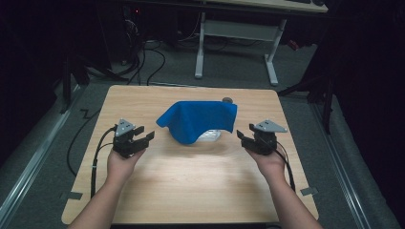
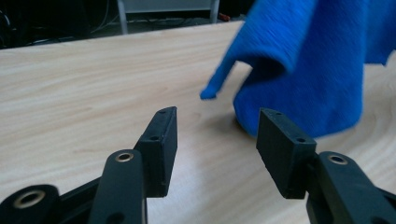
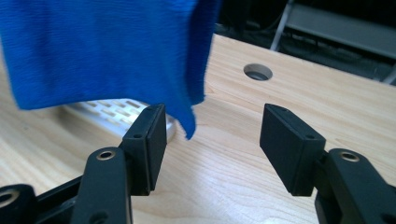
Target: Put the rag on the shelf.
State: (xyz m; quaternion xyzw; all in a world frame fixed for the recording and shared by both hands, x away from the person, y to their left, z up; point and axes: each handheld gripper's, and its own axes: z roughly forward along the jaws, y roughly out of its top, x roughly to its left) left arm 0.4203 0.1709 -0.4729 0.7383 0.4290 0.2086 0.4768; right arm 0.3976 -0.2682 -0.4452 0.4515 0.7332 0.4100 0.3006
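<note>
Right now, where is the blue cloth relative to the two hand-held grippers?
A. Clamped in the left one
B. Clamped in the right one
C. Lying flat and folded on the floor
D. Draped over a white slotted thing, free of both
D: the blue cloth hangs over a white slotted thing, while the left hand-held gripper and right hand-held gripper stand open and empty at either side.

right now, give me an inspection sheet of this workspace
surface: light wooden table, round hole near its far edge
job's things: blue cloth draped over a white slotted object, which peeks out beneath
clutter: nothing seen
grippers: left gripper and right gripper flank the cloth, jaws open, nothing between them
cables: one trails from each gripper; more lie on the floor behind
surroundings: dark room, white desk frame beyond the table
</note>
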